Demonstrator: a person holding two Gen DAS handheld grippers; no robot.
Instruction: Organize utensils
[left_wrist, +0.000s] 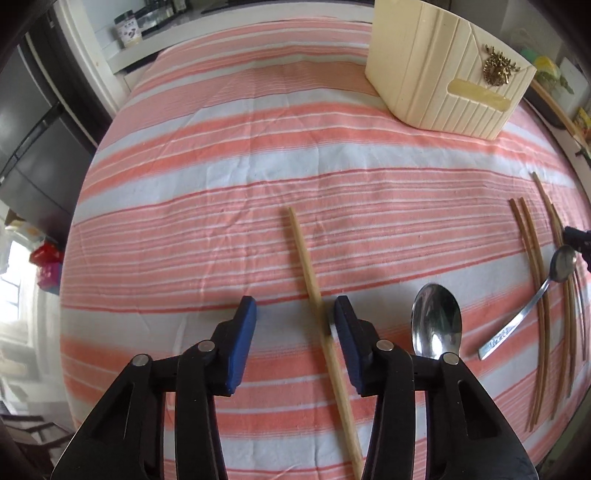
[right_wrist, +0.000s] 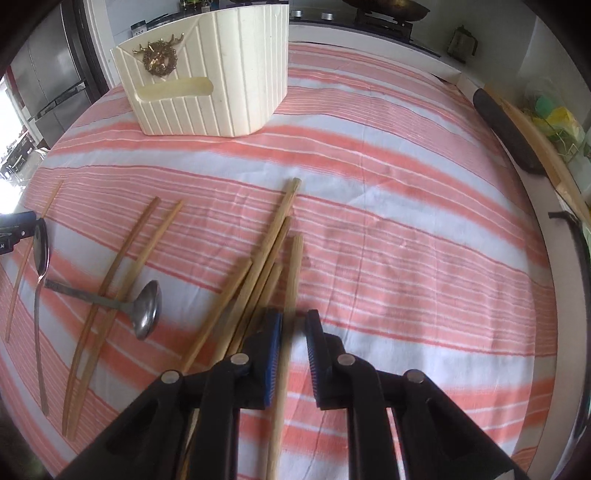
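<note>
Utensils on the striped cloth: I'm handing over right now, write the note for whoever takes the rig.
Left claw: open, straddling a lone chopstick on the cloth, not gripping.
Right claw: nearly shut around one pale chopstick beside the pile; grip unclear.
Cream holder: far side, inside not visible.
Done: nothing visibly stowed.
Left: all chopsticks, big spoon, small spoon.

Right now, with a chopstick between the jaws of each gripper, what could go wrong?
1. The left gripper has only one pad against its chopstick, so the stick may roll away as the jaws close.
2. The right gripper works beside a loose pile of chopsticks; lifting its chopstick may drag neighbours along.
3. The cream holder stands far across the cloth, so a weakly held stick may drop.
</note>
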